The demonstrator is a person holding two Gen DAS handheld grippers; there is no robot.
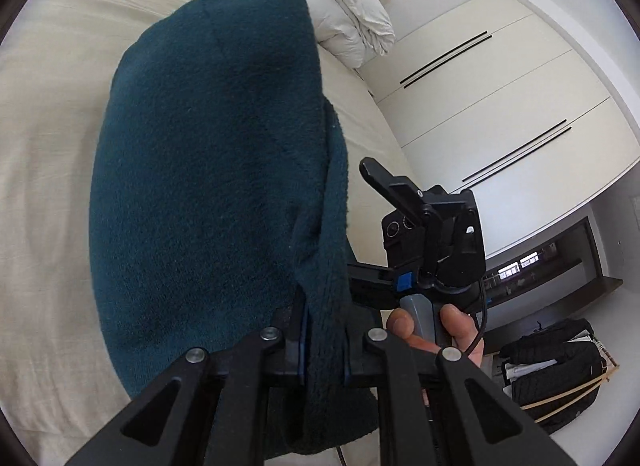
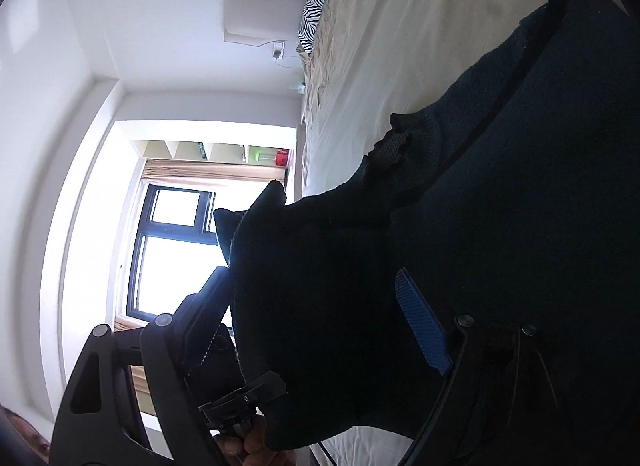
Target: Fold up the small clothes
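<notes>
1. Currently the left gripper (image 1: 324,350) has its fingers drawn in tight on a bunched edge of the dark teal sweater (image 1: 208,169); the fleece fills the narrow gap between the two blue-edged pads.
2. From that pinch the sweater spreads away over the beige bed (image 1: 48,185), its broad face covering the middle of the left wrist view. Whether the far part rests on the sheet or hangs just above it cannot be told.
3. Right gripper (image 2: 320,330): fingers stand wide apart. One blue ribbed pad (image 2: 420,326) lies against the sweater (image 2: 500,205); the other finger, toward the window (image 2: 172,246), sits at the cloth's edge. Fabric bulges between them, but no clamping shows.
4. In the left wrist view the right gripper's body (image 1: 436,238) appears just beside the sweater's bunched edge, with the person's hand (image 1: 436,330) wrapped on its grey handle.
5. In the right wrist view a ribbed cuff (image 2: 396,141) sticks out from the sweater over the sheet.
6. Surroundings: folded white duvet (image 1: 344,9) at the far side of the bed, zebra-print pillow (image 2: 316,5) at the head, white wardrobe doors (image 1: 500,97) with black handle bars, a pile of dark clothes (image 1: 560,370) on the floor.
</notes>
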